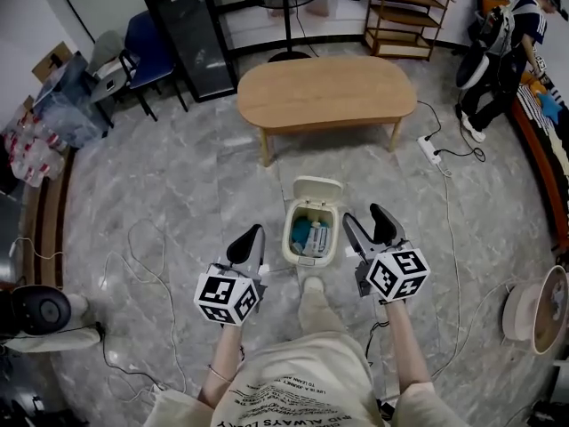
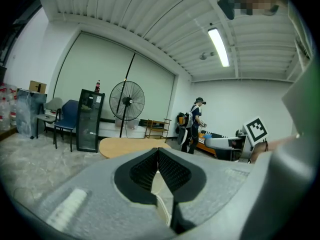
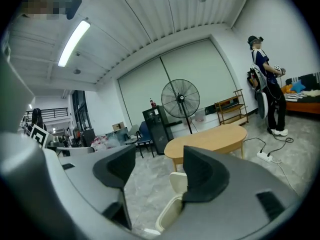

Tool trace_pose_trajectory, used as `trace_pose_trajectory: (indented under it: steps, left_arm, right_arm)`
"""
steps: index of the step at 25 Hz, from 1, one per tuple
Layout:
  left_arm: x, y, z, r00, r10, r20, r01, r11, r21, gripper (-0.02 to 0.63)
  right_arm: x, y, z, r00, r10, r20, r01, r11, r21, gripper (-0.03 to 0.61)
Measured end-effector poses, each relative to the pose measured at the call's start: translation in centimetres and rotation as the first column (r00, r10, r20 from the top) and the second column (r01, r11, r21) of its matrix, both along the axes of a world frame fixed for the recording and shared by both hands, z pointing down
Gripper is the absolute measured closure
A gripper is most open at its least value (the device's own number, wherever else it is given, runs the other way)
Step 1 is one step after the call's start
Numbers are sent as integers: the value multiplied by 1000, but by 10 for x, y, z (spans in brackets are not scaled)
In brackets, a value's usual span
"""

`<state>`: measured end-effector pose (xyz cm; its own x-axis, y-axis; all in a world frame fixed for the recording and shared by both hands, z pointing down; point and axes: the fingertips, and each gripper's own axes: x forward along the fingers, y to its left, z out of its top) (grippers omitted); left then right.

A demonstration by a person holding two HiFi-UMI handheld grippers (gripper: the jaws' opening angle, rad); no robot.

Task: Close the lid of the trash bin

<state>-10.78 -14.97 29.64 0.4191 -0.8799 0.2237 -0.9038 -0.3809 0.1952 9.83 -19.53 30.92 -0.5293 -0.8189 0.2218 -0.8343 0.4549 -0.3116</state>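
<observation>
A small cream trash bin (image 1: 311,231) stands on the marble floor in front of my feet, its lid (image 1: 317,189) tipped up and back, with blue and white rubbish inside. My left gripper (image 1: 250,238) hovers to the bin's left, jaws shut with nothing between them (image 2: 158,156). My right gripper (image 1: 370,223) hovers to the bin's right, jaws open and empty. In the right gripper view the bin's rim (image 3: 168,213) and raised lid (image 3: 179,181) show low between the jaws of the right gripper (image 3: 159,169).
An oval wooden table (image 1: 326,92) stands just beyond the bin. Cables (image 1: 142,265) trail over the floor at left and right, with a power strip (image 1: 430,149). A standing fan (image 1: 286,16), black cabinet (image 1: 191,34), chairs and a person (image 1: 507,43) are farther back.
</observation>
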Motion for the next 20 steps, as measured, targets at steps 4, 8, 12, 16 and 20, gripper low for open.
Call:
trace_pose_trajectory:
  steps: [4, 8, 12, 16, 20]
  left_arm:
    - [9, -29, 12, 1000, -14, -14, 14, 999, -32, 591]
    - [10, -54, 27, 999, -32, -22, 31, 997, -77, 591]
    - [13, -81, 44, 998, -49, -28, 46, 991, -123, 591]
    - [14, -103, 64, 998, -60, -30, 55, 985, -164, 591]
    - [18, -124, 86, 998, -49, -35, 41, 977, -212, 591]
  right_arm:
    - [5, -31, 16, 999, -26, -21, 25, 999, -35, 295]
    - [2, -61, 33, 997, -65, -43, 62, 995, -76, 295]
    - [-2, -91, 49, 993, -105, -58, 99, 990, -103, 295]
    - [-11, -115, 71, 985, -153, -85, 141, 981, -136, 295]
    - [-18, -139, 98, 976, -191, -104, 170, 969, -181, 295]
